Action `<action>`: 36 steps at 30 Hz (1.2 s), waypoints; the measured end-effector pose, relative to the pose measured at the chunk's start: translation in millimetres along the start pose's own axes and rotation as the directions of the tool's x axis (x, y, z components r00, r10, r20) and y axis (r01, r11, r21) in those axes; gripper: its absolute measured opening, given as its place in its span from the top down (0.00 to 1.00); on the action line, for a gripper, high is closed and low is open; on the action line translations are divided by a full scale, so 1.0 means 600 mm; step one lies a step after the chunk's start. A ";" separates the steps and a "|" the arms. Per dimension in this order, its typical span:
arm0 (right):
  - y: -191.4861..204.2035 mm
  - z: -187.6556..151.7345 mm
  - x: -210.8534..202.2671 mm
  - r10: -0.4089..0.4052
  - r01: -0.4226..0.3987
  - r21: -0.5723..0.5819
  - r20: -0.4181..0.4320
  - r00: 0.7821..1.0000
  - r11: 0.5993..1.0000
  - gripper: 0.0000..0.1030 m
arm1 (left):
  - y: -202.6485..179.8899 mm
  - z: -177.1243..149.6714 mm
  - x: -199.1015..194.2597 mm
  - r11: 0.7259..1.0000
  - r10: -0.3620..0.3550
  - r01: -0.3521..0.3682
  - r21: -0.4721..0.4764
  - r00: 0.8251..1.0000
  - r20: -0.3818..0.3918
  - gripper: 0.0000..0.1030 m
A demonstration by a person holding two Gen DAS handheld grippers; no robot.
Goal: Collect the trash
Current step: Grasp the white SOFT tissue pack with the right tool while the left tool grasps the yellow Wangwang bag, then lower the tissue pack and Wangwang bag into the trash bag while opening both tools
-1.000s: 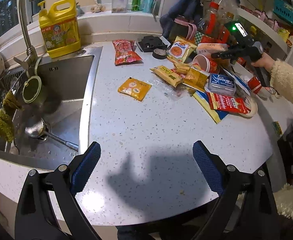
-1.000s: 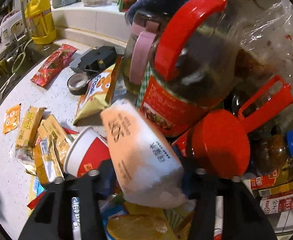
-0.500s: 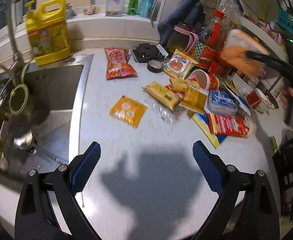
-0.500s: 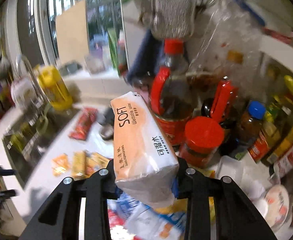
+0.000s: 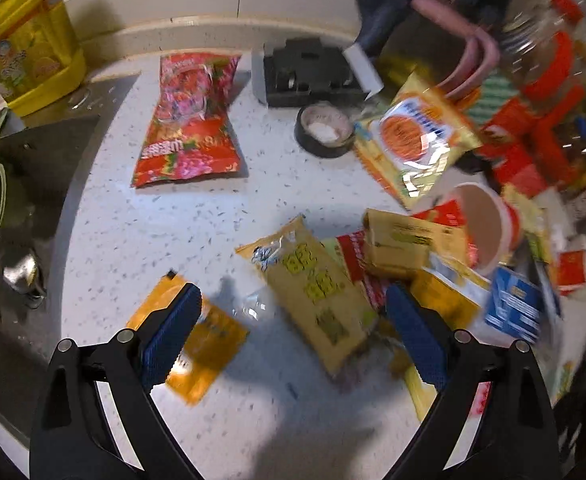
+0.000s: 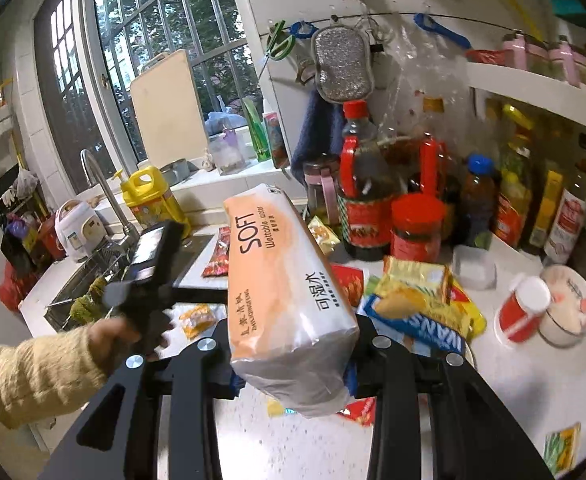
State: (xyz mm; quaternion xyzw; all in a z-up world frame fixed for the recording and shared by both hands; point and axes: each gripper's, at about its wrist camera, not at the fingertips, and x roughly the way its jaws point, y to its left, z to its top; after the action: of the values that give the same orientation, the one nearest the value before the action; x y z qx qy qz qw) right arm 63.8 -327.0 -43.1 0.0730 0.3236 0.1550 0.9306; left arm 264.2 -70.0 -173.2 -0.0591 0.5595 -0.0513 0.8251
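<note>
A yellow detergent jug [image 6: 155,200] stands beside the faucet [image 6: 105,192], sauce bottles [image 6: 363,208] crowd the wall.

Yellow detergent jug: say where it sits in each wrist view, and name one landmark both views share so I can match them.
Left wrist view: yellow detergent jug at the far upper left, on the ledge behind the sink, partly cut by the picture's edge.
Right wrist view: the jug stands left of centre, below the window, beside the tap.
Shared landmark: the red snack bag lying flat on the white counter, seen in the right view at, just left of the held tissue pack.
</note>
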 end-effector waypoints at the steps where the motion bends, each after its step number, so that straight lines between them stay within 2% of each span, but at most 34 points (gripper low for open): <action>1: -0.001 -0.004 -0.003 -0.002 0.002 0.007 0.000 1.000 1.000 0.65 | -0.002 0.005 0.011 1.000 0.014 -0.014 -0.007 1.000 -0.017 0.12; 5: -0.007 -0.023 -0.014 -0.011 0.011 0.034 0.001 1.000 0.999 0.65 | -0.007 0.012 0.040 0.999 -0.003 0.000 -0.045 0.997 -0.072 0.12; 6: -0.007 -0.026 -0.017 -0.010 0.010 0.037 0.001 1.000 0.999 0.65 | -0.009 0.012 0.042 0.999 0.010 -0.013 -0.040 0.998 -0.063 0.13; 7: -0.007 -0.028 -0.017 -0.009 0.009 0.040 0.001 1.000 0.999 0.65 | -0.012 0.011 0.042 0.999 0.029 -0.031 -0.029 0.998 -0.051 0.18; 9: -0.007 -0.032 -0.021 -0.007 0.007 0.043 0.004 1.000 0.999 0.65 | -0.019 0.009 0.035 1.000 0.007 -0.007 -0.007 1.000 -0.028 0.42; 10: -0.008 -0.034 -0.021 -0.008 0.008 0.043 0.004 1.000 0.999 0.65 | -0.023 0.008 0.030 1.000 -0.013 0.012 -0.002 1.000 -0.021 0.59; 11: -0.008 -0.034 -0.021 -0.008 0.008 0.045 0.005 1.000 0.999 0.65 | -0.026 0.008 0.023 1.000 -0.005 0.005 0.008 1.000 -0.016 0.61; 14: -0.006 -0.035 -0.023 0.002 -0.002 0.048 0.013 1.000 0.999 0.65 | -0.020 0.002 0.014 0.999 -0.031 0.031 0.012 0.999 -0.014 0.64; 16: -0.003 -0.034 -0.024 0.013 -0.014 0.046 0.020 1.000 0.999 0.65 | -0.015 -0.003 -0.001 0.999 -0.020 0.020 0.028 1.000 0.017 0.65; 18: 0.001 -0.032 -0.024 0.018 -0.019 0.044 0.023 1.000 0.999 0.65 | -0.009 -0.005 -0.025 0.998 -0.052 0.051 0.038 0.998 0.042 0.65; 24: 0.024 -0.028 -0.027 0.060 -0.060 0.017 0.026 0.998 0.998 0.65 | 0.021 -0.044 -0.149 0.985 -0.141 0.122 0.125 0.977 0.159 0.65; 27: 0.043 -0.037 -0.035 0.080 -0.080 -0.010 0.005 0.997 0.997 0.65 | 0.031 -0.104 -0.213 0.966 -0.206 0.169 0.197 0.960 0.189 0.65; 29: 0.059 -0.053 -0.042 0.106 -0.107 -0.023 -0.025 0.994 0.994 0.65 | 0.045 -0.172 -0.255 0.948 -0.250 0.201 0.248 0.951 0.183 0.65; 32: 0.086 -0.086 -0.055 0.151 -0.154 -0.028 -0.082 0.985 0.988 0.65 | 0.066 -0.271 -0.292 0.931 -0.263 0.212 0.297 0.954 0.144 0.65; 34: 0.103 -0.114 -0.062 0.203 -0.207 -0.015 -0.137 0.970 0.978 0.65 | 0.074 -0.333 -0.304 0.919 -0.274 0.232 0.319 0.957 0.094 0.65; 36: 0.128 -0.155 -0.070 0.249 -0.258 -0.016 -0.215 0.944 0.966 0.65 | 0.077 -0.393 -0.307 0.911 -0.244 0.215 0.352 0.969 0.040 0.65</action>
State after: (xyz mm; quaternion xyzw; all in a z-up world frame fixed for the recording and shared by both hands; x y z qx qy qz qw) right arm -44.2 -265.4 -72.9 0.0768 0.4052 0.2874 0.8645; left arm -21.8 -6.3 -97.6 0.0191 0.4963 -0.2428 0.8333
